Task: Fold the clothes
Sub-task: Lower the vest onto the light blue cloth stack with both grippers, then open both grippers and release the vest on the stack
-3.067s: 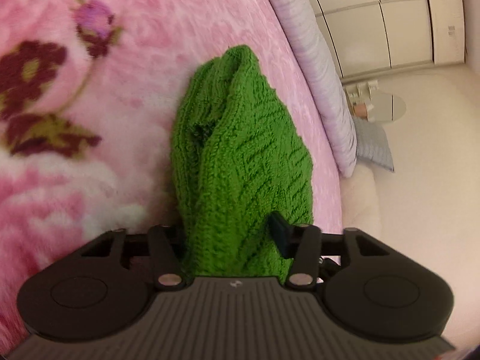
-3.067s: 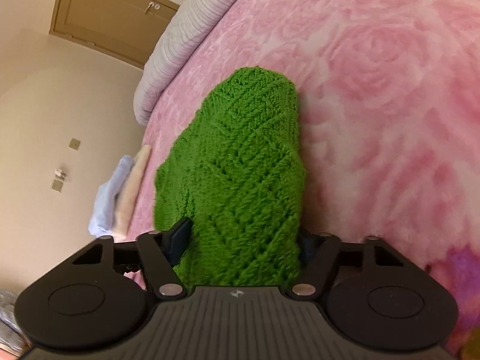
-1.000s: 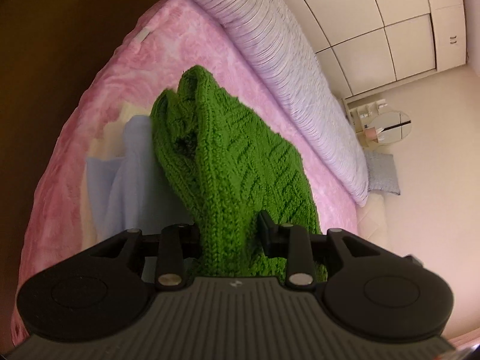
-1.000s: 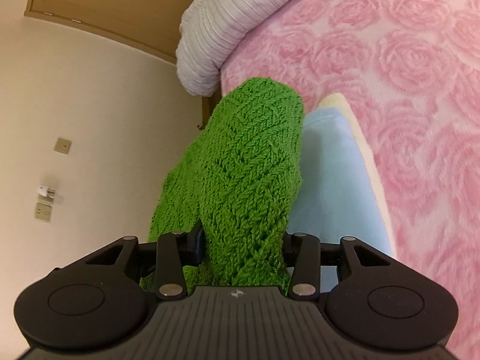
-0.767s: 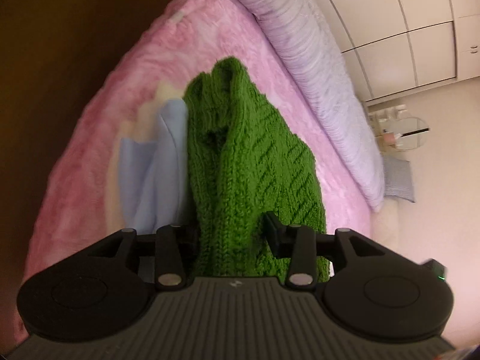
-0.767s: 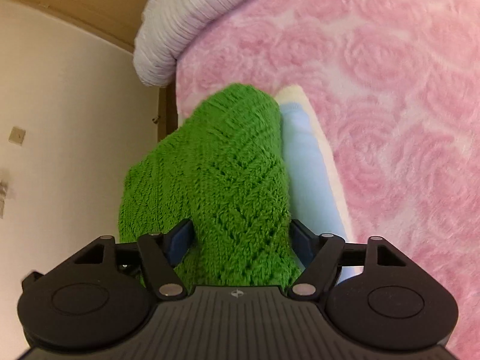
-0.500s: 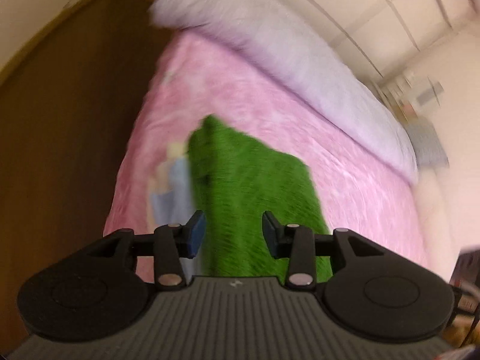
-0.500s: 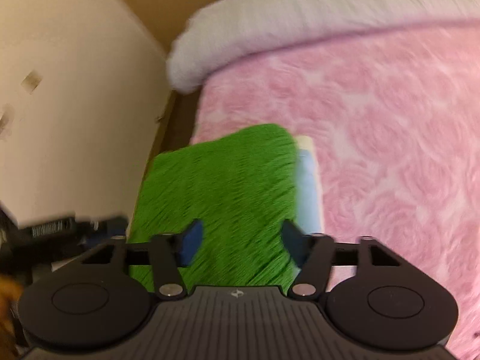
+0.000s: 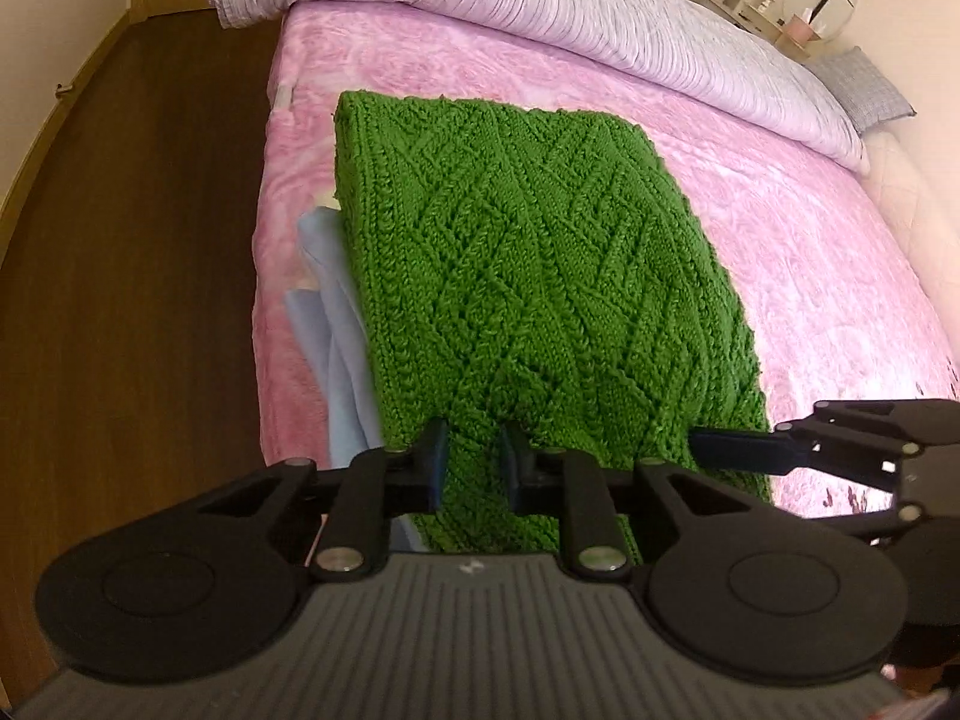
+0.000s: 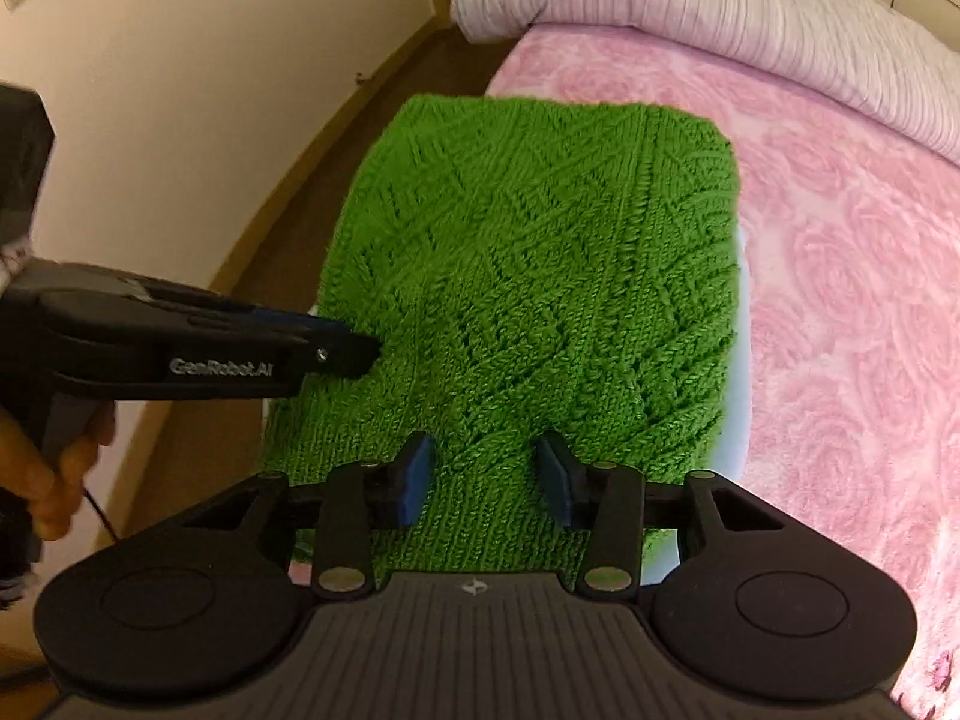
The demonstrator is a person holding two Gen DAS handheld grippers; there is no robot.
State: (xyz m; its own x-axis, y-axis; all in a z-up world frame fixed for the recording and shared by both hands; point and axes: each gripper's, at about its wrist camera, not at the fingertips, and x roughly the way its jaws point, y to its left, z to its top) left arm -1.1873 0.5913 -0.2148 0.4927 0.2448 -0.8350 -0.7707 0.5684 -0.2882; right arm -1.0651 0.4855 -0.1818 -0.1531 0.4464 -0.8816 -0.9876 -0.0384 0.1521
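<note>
Bed (image 9: 780, 228): pink rose-pattern blanket fills your right-wrist view from 12 to 4 o'clock; a striped grey duvet (image 9: 540, 6) lies rolled along its far side at 12 o'clock.

Green knit sweater (image 9: 528, 276): folded into a flat rectangle, it lies at the bed's near corner, centre of both views. A second ago it hung bunched and pinched in both of your grippers above this spot; now it is set down and spread.

Pale blue garment (image 9: 336, 324): folded, lying under the sweater, showing at 9 o'clock in your left-wrist view. The sweater tops a stack.

Left gripper (image 9: 471, 468): jaws narrow, a strip of the sweater's near edge lying between them; whether they pinch it cannot be told.

Right gripper (image 10: 486, 480): jaws parted wide over the near edge, no pinch on the knit.

Judgement: this garment reads as folded and placed. Your next call is to clear both grippers back without dragging the near edge, since loose knit snags easily on the pads.
</note>
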